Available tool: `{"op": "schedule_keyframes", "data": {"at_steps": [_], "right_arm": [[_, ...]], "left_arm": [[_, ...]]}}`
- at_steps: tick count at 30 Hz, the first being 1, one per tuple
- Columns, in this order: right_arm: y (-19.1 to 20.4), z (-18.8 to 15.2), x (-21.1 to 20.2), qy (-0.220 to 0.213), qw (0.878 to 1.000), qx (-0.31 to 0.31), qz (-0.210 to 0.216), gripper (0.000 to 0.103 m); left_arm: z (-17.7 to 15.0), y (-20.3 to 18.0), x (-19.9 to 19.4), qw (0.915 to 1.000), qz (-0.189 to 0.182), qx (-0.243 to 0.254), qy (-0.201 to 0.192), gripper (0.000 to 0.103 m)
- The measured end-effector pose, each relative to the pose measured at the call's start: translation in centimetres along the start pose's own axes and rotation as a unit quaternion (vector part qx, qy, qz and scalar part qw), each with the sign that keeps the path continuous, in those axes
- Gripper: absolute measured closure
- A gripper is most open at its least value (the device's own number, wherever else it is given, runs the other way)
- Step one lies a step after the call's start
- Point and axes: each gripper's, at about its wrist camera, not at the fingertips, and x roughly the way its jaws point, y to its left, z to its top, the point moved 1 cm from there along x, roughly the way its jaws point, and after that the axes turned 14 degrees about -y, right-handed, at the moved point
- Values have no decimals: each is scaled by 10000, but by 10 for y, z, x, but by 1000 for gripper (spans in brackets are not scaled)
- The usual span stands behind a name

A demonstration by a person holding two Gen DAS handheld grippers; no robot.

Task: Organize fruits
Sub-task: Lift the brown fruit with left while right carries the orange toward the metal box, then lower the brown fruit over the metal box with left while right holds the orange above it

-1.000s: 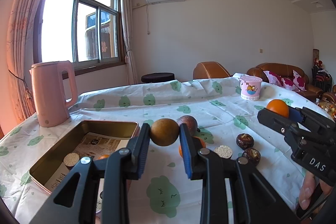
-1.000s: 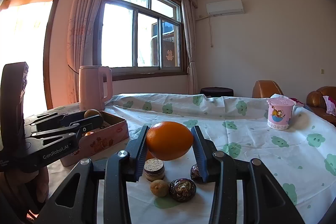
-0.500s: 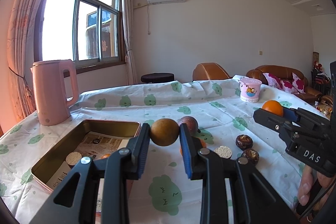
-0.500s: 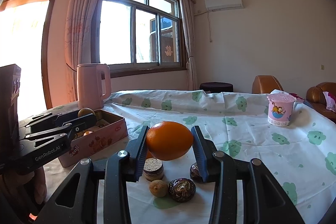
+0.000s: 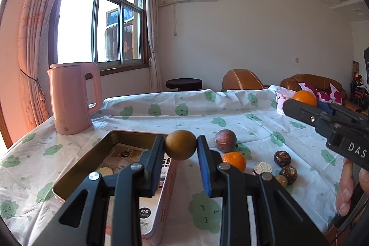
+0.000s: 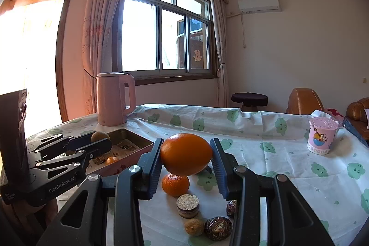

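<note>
My left gripper (image 5: pixel 181 145) is shut on a round brown fruit (image 5: pixel 180 144), held in the air over the right rim of the open tin box (image 5: pixel 83 167). From the right wrist view this same gripper (image 6: pixel 101 142) shows at the left over the box (image 6: pixel 138 149). My right gripper (image 6: pixel 186 153) is shut on a large orange (image 6: pixel 186 154), lifted above the table; it also shows at the right of the left wrist view, the orange (image 5: pixel 304 97) peeking over its finger. Below it lie a small tangerine (image 6: pixel 175 185), a purple passion fruit (image 5: pixel 225 140) and several small dark fruits (image 6: pixel 218 231).
A pink kettle (image 5: pixel 73 96) stands at the back left of the table, behind the box. A pink cup (image 6: pixel 322 136) stands at the far right. A round grain cake (image 6: pixel 188 205) lies among the fruits. The box holds a paper, a cake and a small orange fruit (image 6: pixel 111 160).
Both grippers have risen a little with their fruits still held. The left gripper has drifted so the box sits nearer under it; the small tangerine now shows below the right gripper's orange.
</note>
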Motion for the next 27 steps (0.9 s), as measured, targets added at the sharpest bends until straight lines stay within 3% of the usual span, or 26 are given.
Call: {"op": "schedule_keyframes", "data": {"at_steps": [27], "right_arm": [[51,23,74,300,9971,-314,629,60]], "left_arm": [[-16,63,23,9959,630,-207,622,73]]}}
